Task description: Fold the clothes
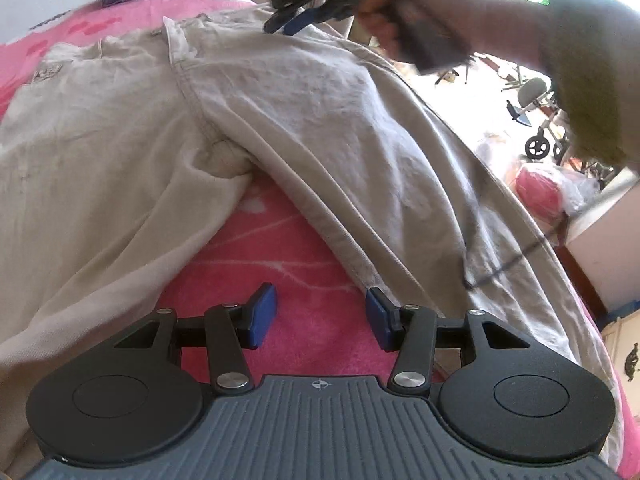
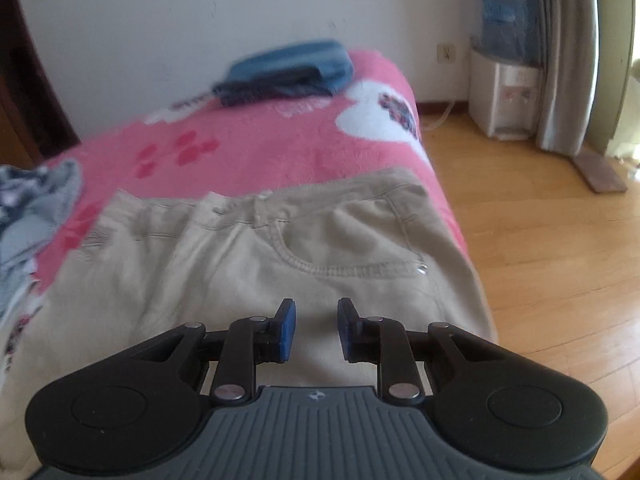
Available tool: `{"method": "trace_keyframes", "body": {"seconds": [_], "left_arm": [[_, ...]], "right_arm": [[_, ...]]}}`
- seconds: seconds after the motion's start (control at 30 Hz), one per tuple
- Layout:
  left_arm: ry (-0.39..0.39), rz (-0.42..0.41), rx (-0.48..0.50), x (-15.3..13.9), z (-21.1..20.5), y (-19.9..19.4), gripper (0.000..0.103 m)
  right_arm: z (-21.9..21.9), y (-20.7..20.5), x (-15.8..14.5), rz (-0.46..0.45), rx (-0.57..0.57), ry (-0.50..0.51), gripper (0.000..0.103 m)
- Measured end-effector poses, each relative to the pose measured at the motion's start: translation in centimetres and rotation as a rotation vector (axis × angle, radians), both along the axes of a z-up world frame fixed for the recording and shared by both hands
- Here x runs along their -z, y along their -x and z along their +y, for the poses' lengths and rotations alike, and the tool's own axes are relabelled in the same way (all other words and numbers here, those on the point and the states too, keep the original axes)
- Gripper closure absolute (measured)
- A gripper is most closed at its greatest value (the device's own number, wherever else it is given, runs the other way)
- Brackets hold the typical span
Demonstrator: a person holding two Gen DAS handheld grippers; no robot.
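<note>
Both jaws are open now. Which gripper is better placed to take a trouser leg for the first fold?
Left, probably. The left gripper sits beside the inner edge of a leg of the trousers. The right gripper hovers over the waist, far from the legs.

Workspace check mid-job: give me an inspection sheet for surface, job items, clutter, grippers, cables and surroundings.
Surface: pink blanket with white and red motifs covers the bed.
Job's things: beige trousers spread flat, waistband towards the far end, legs apart, one leg along the bed edge.
Clutter: folded blue clothes at the far end; grey patterned garment at the side.
Grippers: left gripper open over blanket between the legs; right gripper open above the trousers, empty.
Cables: thin dark cord hanging beside the trouser leg.
Surroundings: wooden floor, water dispenser, wheeled chair.
</note>
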State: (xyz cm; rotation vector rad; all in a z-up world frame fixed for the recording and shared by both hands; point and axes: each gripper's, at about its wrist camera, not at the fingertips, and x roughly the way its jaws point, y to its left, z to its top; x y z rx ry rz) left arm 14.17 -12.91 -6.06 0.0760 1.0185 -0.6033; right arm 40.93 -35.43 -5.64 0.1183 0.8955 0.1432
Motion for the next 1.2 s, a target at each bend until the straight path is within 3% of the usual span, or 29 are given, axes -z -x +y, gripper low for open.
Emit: {"method": "trace_keyframes", "body": {"seconds": [0.07,0.23,0.3,0.47,0.63,0.77,0.87,1.0,1.13,1.2], "left_arm": [[-0.005,0.008,-0.003,0.0,0.0,0.0,0.054],[0.0,0.012,0.005,0.0,0.4,0.3,0.054],[0.007,0.012,0.011,-0.1,0.7,0.3,0.054],[0.026,0.014,0.024,-0.1,1.3,0.4,0.054],[0.053,0.016,0.052,-0.4,2.2,0.9,0.054],[0.096,0.011,0.068,-0.8,3.0,1.4,0.053],[0.171,0.028,0.055,-0.9,3.6,1.7,0.054],[0.264,0.131,0.045,-0.5,4.0,1.7,0.053],[0.268,0.119,0.044,-0.4,3.2,2.3,0.054],[0.288,0.11,0.027,-0.2,2.9,2.4,0.054]], "right_arm": [[1.1,-1.2,0.6,0.017,-0.009,0.005,0.079],[1.1,-4.6,1.5,0.022,0.109,-0.018,0.08],[0.9,-4.7,1.0,-0.001,0.12,-0.02,0.08],[-3.6,-1.1,-2.1,-0.097,0.191,-0.148,0.079],[-12.0,7.4,-7.4,-0.167,0.266,-0.245,0.079],[-17.0,17.5,-11.8,-0.168,0.292,-0.202,0.078],[-18.3,25.8,-13.6,-0.108,0.302,-0.157,0.077],[-16.5,35.2,-11.4,0.008,0.314,-0.179,0.076],[-11.8,39.7,-6.5,0.091,0.281,-0.212,0.076],[-9.1,39.5,-5.0,0.095,0.208,-0.212,0.076]]}}
